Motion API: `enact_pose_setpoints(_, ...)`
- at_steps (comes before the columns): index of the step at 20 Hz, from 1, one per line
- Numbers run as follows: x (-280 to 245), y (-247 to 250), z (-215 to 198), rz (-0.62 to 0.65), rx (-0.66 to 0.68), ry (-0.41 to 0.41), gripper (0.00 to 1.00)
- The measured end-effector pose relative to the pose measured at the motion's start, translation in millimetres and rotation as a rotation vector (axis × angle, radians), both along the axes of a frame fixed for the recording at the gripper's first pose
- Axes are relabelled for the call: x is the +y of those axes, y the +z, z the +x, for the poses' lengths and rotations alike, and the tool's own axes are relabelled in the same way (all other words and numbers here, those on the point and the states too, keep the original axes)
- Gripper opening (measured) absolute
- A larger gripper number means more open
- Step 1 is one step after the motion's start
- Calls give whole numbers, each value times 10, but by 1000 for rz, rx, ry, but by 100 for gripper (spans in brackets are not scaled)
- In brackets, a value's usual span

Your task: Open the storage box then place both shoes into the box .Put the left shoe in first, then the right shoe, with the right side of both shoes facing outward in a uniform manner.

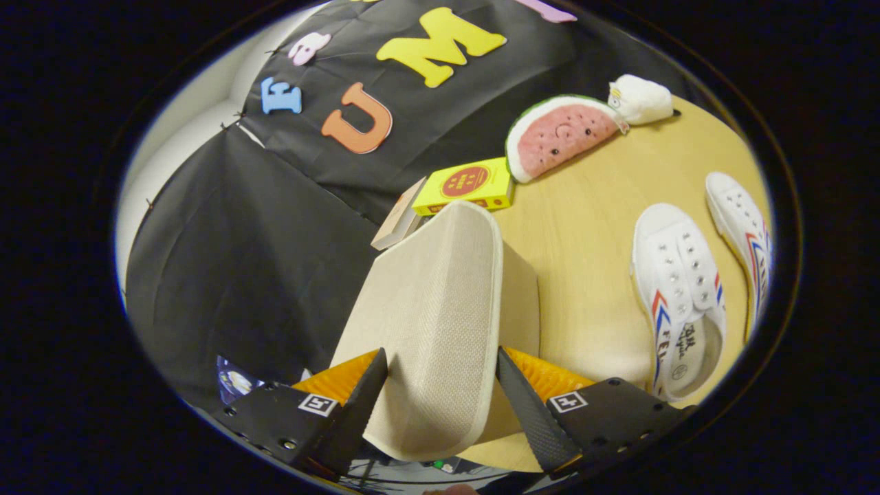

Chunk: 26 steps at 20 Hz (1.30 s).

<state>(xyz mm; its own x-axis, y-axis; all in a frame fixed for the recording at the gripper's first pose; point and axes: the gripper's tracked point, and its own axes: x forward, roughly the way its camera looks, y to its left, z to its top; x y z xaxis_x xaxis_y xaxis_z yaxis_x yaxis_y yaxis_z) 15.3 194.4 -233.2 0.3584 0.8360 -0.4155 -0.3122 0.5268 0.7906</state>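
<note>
Two fingers of the gripper (440, 392) stood apart with the lid (433, 323) of the beige fabric storage box (522, 302) between them. Lid was raised, tilted up on edge, its woven face running from the fingers away toward the booth wall (227, 261). Whether both fingers actually pressed on the lid: cannot tell, the contact points were hidden behind the finger bodies. Jaws were spread about the lid's width, not closed.

Box body sat just behind the lid on the wooden tabletop (584, 247), near the tabletop's edge along the wall. Only one side panel of the box was visible; its inside was hidden by the lid.

Both shoes lay on the tabletop beside the box, outside it. Near white canvas shoe (677, 295) was well apart from the box, opening toward the gripper, red and blue stripes on its side. Second white canvas shoe (742, 234) lay just beyond the first, close to the tabletop's far edge, same stripes. Which one was left or right: cannot tell.

Beyond the box: a yellow carton (467, 185) lay flat, touching a plain cardboard box (399, 220) at its wall side. Watermelon plush (560, 134) leaned just past the carton. Small white plush (639, 100) sat right next to the watermelon, near the tabletop's far corner.
</note>
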Motion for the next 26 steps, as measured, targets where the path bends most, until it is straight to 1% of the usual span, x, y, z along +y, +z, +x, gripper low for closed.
enact_pose_setpoints(2, 32, 3, 14, 25, 49, 0, 94)
enact_pose_setpoints(3, 8, 0, 40, 16, 57, -6, 93)
enact_pose_setpoints(4, 17, 24, 45, 26, 68, -7, 89)
enact_pose_setpoints(7, -135, 80, 97, 48, 107, -51, 74)
enact_pose_setpoints(9, -255, 178, 134, 53, 111, -86, 46)
enact_pose_setpoints(10, -280, 271, 151, 84, 108, -105, 31)
enact_pose_setpoints(12, -258, 358, 116, 62, 97, -104, 3)
enact_pose_setpoints(13, -241, 418, 92, 50, 77, -94, 0)
enact_pose_setpoints(15, -222, 614, 69, 34, 33, -85, 0)
enact_pose_setpoints(19, -79, 1194, -44, 35, -62, -61, 0)
enact_pose_setpoints(22, 173, 1522, -112, -9, -120, -47, 0)
enact_pose_setpoints(26, 670, 2003, -255, -5, -203, -17, 0)
